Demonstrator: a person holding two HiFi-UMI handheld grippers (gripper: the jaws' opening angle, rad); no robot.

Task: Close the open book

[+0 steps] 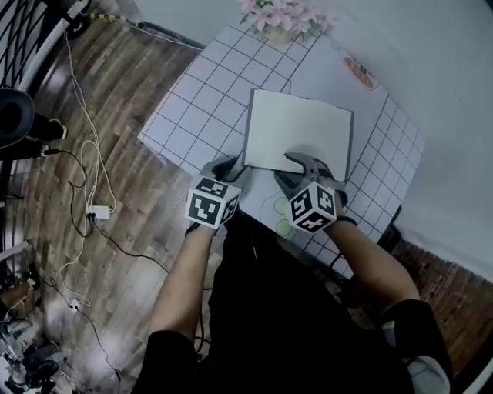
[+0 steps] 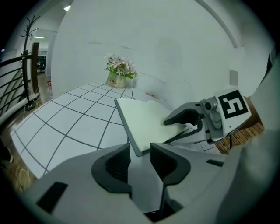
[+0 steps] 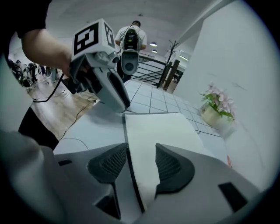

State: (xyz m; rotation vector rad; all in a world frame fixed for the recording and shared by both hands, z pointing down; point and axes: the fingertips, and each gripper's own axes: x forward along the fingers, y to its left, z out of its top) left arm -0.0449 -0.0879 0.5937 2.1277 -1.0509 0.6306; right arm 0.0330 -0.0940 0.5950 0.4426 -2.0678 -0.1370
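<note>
Both forearms reach up from lower centre, left gripper [image 1: 228,166] tilted down with jaws wide at the lower-left corner of the book [image 1: 302,129], right gripper [image 1: 306,165] jaws parted astride its lower edge; book flat mid-frame on the grid-clothed table [image 1: 202,115], flower pot [image 1: 277,23] top centre, wood floor [image 1: 123,146] at left.

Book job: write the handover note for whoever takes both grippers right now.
Left gripper: open and empty, at the near left corner of the book.
Right gripper: open, over the book's near edge, not gripping it.
Book: lies flat on the checked table, with a flower pot beyond it.
Done: the book looks closed, one plain white face up, no spread pages showing.
To do: probably just draw both grippers back and check that the cover lies flat.
</note>
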